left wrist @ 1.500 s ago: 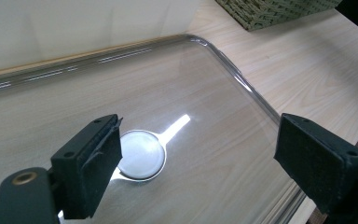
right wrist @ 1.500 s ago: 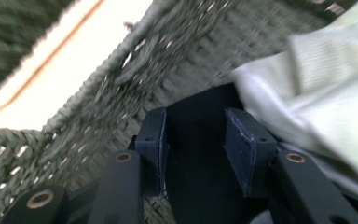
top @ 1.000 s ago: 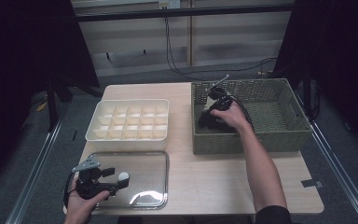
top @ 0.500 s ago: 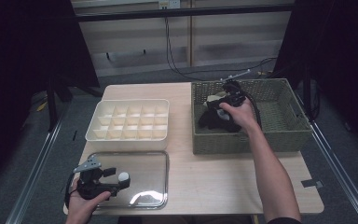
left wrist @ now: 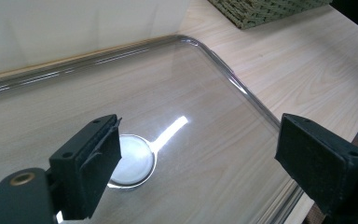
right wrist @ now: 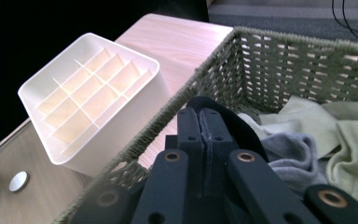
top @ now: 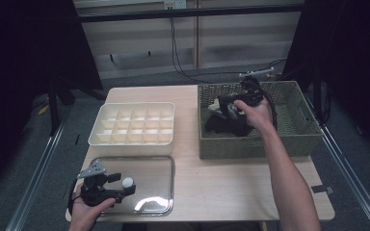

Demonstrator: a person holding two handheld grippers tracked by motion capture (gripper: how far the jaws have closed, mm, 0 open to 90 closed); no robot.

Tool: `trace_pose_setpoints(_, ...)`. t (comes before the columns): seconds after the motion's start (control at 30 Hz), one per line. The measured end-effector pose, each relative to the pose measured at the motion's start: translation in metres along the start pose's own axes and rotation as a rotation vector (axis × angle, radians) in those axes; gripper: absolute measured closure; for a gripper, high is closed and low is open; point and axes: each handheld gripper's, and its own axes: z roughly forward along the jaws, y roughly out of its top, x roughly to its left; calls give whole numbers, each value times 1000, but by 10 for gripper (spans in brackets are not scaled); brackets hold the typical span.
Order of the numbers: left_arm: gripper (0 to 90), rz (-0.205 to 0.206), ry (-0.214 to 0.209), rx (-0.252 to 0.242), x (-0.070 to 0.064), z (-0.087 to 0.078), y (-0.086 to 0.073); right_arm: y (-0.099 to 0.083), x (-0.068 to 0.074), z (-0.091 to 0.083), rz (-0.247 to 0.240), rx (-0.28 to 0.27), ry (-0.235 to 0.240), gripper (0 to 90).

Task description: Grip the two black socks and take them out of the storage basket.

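Note:
My right gripper hangs inside the woven basket, near its left end. In the right gripper view its jaws are pressed together, and the right gripper is shut on a black cloth that loops over the tips. That black cloth hangs below the hand. Pale green cloth and grey cloth lie beneath. At the table's front left, my left gripper is low over a clear tray. The left gripper is wide open and holds nothing; a small white disc lies by one jaw.
A white divided box with several empty cells stands behind the clear tray, left of the basket. Bare wooden tabletop lies between the tray and the person's right forearm. Cables run across the floor behind the table.
The right gripper has moved right and back inside the basket, drawing the black cloth with it. The left gripper has stayed over the clear tray.

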Motion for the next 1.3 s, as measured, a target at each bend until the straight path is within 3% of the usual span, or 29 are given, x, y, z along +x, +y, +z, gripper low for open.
trace_pose_setpoints(0.3, 135, 11, -11, -1, -2, 1, 0, 6, 11, -14, -16, -56, 32, 883)
trace_pose_setpoints(0.5, 134, 9, -10, -1, -2, 2, 0, 14, 16, -25, -22, -97, 35, 884)
trace_pose_setpoints(0.63, 134, 8, -13, 1, -3, 3, 0, 15, 18, -28, -24, -94, 20, 883)
trace_pose_setpoints(1.3, 132, 19, -18, 3, -5, 4, 1, 33, 29, -56, -34, -208, 52, 884)
